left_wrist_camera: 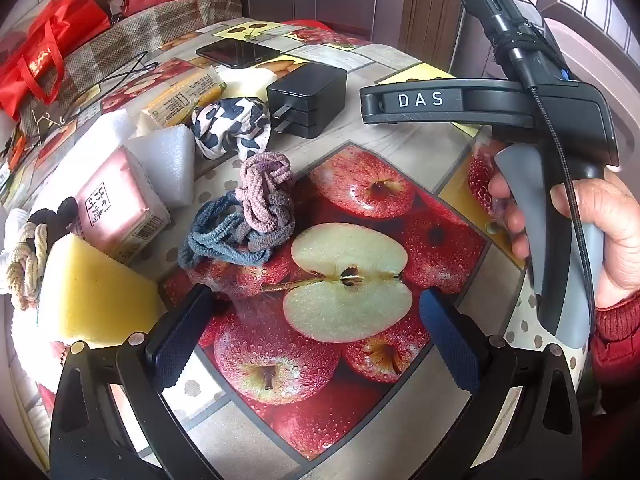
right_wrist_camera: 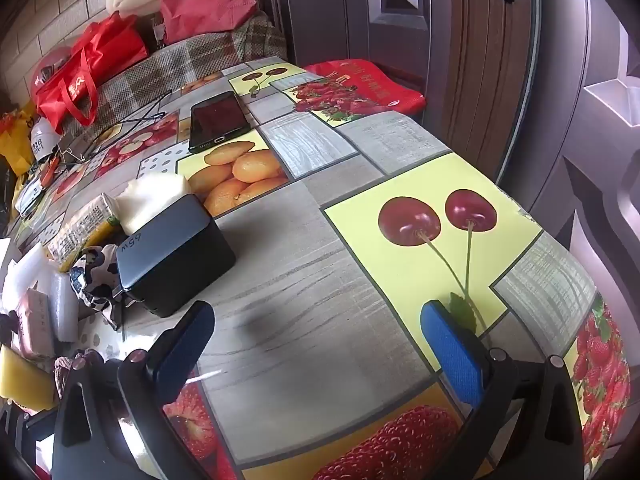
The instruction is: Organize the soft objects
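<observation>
In the left wrist view a tangle of pink and blue-grey knitted hair bands [left_wrist_camera: 244, 216] lies on the fruit-print tablecloth [left_wrist_camera: 352, 184], just ahead of my open, empty left gripper [left_wrist_camera: 316, 320]. A black-and-white patterned scrunchie [left_wrist_camera: 232, 128] lies behind it, also in the right wrist view [right_wrist_camera: 94, 276]. A yellow sponge [left_wrist_camera: 88, 300], white foam blocks [left_wrist_camera: 164, 160] and a beige braided band [left_wrist_camera: 28, 264] lie at the left. My right gripper [right_wrist_camera: 320, 340] is open and empty over bare tablecloth [right_wrist_camera: 304, 264]; its body [left_wrist_camera: 520, 108] shows held in a hand at the right.
A black charger block [left_wrist_camera: 308, 100] [right_wrist_camera: 176, 256], a phone [left_wrist_camera: 238, 52] [right_wrist_camera: 218, 120], a pink tissue pack [left_wrist_camera: 120, 208] and a yellow packet [left_wrist_camera: 184, 96] lie on the table. Red bags [right_wrist_camera: 88, 64] sit at the far left. A door [right_wrist_camera: 460, 40] stands behind the table.
</observation>
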Demonstrator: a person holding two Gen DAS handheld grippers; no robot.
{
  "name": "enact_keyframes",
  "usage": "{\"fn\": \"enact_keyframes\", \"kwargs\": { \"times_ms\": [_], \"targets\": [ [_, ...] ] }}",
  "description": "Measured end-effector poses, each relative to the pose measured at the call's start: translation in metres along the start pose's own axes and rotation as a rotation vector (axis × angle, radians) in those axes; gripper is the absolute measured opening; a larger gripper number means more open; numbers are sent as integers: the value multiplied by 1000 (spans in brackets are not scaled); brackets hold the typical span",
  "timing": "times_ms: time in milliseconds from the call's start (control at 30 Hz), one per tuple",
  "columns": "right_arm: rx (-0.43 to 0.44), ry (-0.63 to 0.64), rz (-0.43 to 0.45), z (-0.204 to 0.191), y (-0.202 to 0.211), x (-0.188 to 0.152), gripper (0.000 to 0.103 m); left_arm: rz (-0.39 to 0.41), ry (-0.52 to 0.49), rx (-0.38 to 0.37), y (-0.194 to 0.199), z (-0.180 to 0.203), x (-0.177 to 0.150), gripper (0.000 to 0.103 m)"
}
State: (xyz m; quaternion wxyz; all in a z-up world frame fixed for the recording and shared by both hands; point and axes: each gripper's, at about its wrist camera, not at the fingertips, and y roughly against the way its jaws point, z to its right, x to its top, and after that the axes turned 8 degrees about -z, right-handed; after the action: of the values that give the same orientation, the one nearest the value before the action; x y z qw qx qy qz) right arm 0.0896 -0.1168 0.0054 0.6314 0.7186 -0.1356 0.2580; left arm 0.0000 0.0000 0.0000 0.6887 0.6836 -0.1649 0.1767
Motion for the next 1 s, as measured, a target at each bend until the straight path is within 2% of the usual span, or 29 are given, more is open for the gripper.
{"fn": "enact_keyframes", "kwargs": {
  "times_ms": [1000],
  "targets": [
    [6, -5, 0, 0, 2, 2, 103, 0, 0, 0, 0, 0, 0, 103]
  ]
}}
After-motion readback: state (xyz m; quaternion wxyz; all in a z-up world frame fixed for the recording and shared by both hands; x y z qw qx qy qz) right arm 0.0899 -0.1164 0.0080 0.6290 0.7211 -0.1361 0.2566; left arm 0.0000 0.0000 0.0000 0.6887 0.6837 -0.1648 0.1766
